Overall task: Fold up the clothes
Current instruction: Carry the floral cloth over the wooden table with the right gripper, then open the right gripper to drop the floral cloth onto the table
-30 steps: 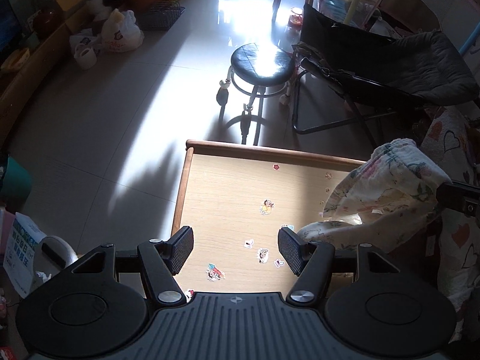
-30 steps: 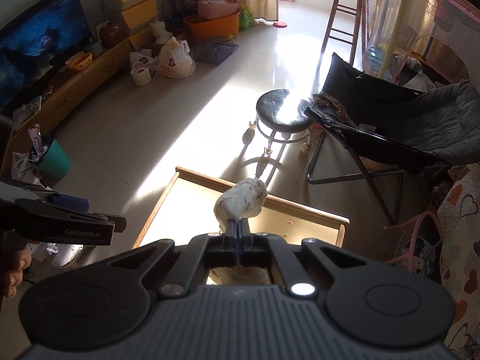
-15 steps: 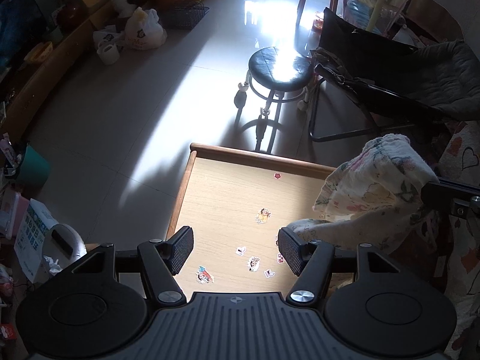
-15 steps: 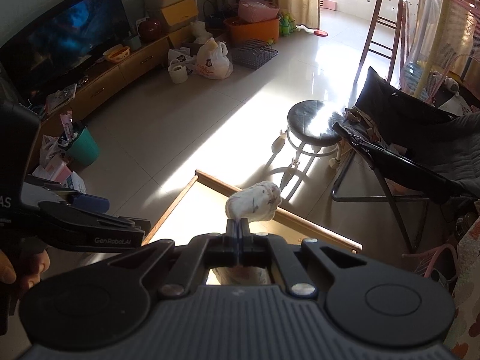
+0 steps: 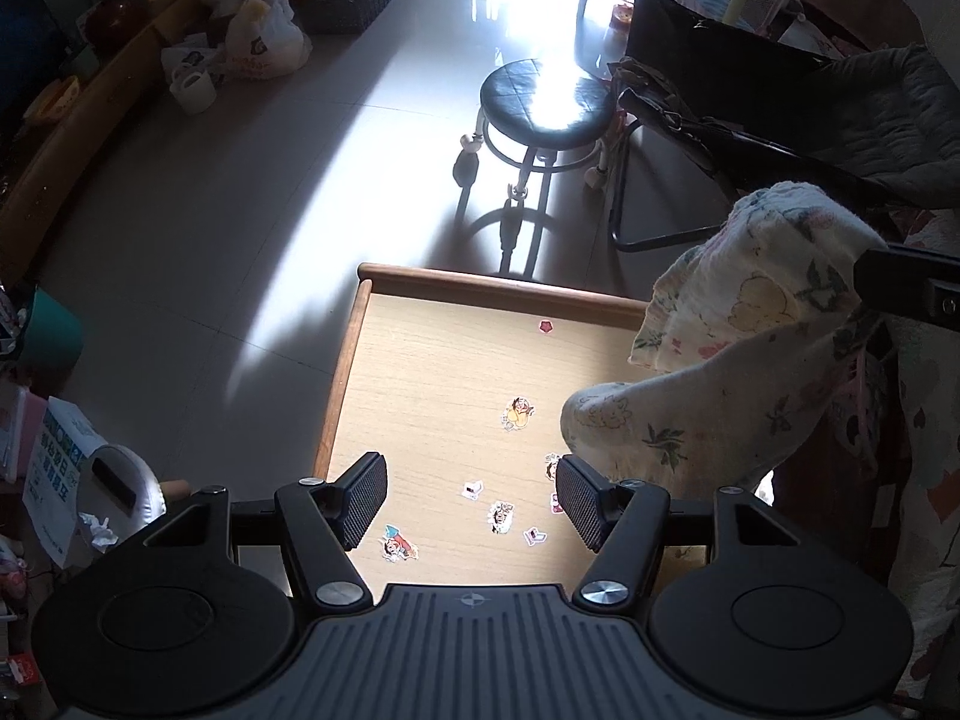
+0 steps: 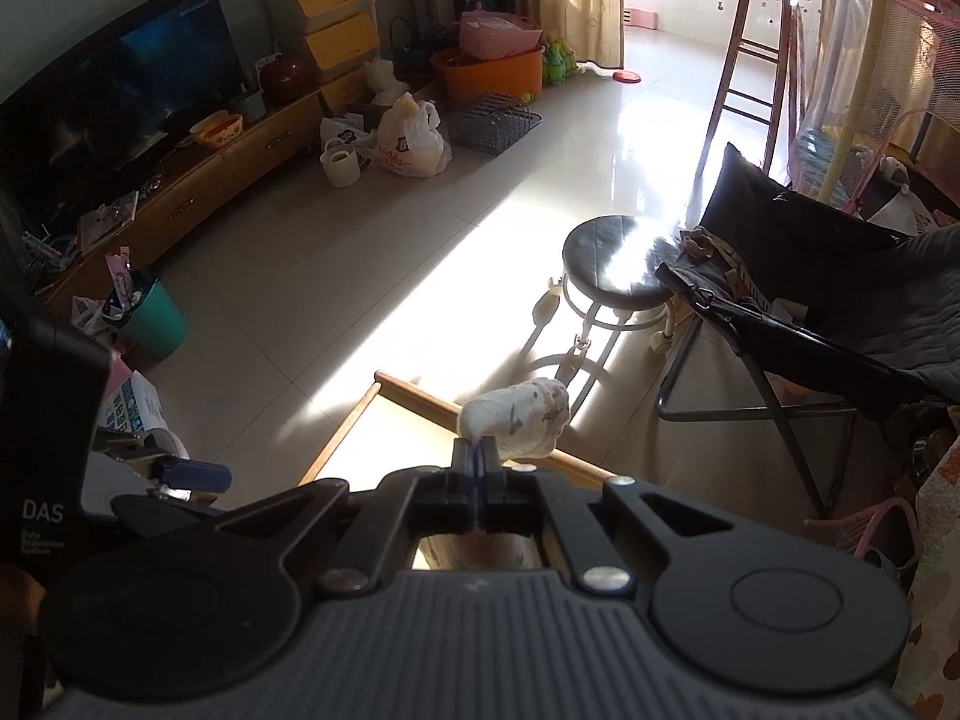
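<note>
One floral garment lifted over a sticker-dotted table, two grippers in play

The right gripper (image 6: 478,450) has its jaws pressed together on a bunch of the floral garment (image 5: 738,348), which hangs over the table's (image 5: 420,372) right edge; the left gripper (image 5: 471,501) is spread wide with nothing in it, above the table's near edge. About eight stickers (image 5: 517,413) dot the tabletop. One round stool (image 5: 543,99) stands past the far edge; one teal bucket (image 6: 153,321) holds papers
</note>
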`<state>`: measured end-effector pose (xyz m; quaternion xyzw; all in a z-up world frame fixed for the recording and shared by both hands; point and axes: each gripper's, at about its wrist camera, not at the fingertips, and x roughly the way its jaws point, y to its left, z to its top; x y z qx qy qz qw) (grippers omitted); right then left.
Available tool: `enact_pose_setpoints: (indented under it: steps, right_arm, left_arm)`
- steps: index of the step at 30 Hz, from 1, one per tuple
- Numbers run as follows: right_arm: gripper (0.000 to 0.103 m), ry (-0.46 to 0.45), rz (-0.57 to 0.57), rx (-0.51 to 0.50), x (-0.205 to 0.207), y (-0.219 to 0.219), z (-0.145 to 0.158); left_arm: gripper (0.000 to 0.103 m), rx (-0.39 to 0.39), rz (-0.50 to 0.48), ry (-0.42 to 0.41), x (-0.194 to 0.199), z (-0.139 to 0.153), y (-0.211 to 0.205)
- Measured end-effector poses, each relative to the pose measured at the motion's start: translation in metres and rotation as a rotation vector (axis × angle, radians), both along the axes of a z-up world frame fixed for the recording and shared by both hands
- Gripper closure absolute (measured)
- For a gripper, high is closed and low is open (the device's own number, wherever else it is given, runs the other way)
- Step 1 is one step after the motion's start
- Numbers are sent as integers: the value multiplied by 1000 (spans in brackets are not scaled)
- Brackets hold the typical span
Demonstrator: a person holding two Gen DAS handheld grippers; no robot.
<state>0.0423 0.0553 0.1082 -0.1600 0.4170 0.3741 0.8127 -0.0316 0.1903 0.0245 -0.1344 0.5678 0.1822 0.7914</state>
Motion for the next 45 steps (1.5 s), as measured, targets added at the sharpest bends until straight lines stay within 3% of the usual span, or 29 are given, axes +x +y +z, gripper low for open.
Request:
enact_pose_setpoints:
  steps: [12, 19, 24, 33, 38, 45]
  right_arm:
    - [102, -32, -117, 20, 27, 36, -15]
    - [101, 76, -275, -6, 29, -10, -89]
    - [98, 157, -393, -28, 18, -54, -148]
    - [97, 244, -545, -71, -9, -109, -218]
    - [96, 270, -552, -79, -18, -122, -240]
    - [80, 306, -549, -90, -30, -136, -269]
  left_arm:
    - [38, -4, -72, 10, 1, -14, 54]
    - [38, -28, -132, 16, 1, -51, 65]
    - [38, -45, -183, 27, 13, -93, 50]
    - [38, -69, -250, 15, 41, -150, 9]
    - [38, -78, -321, 5, 44, -178, -27]
    - [38, -99, -313, 56, 37, -222, -60]
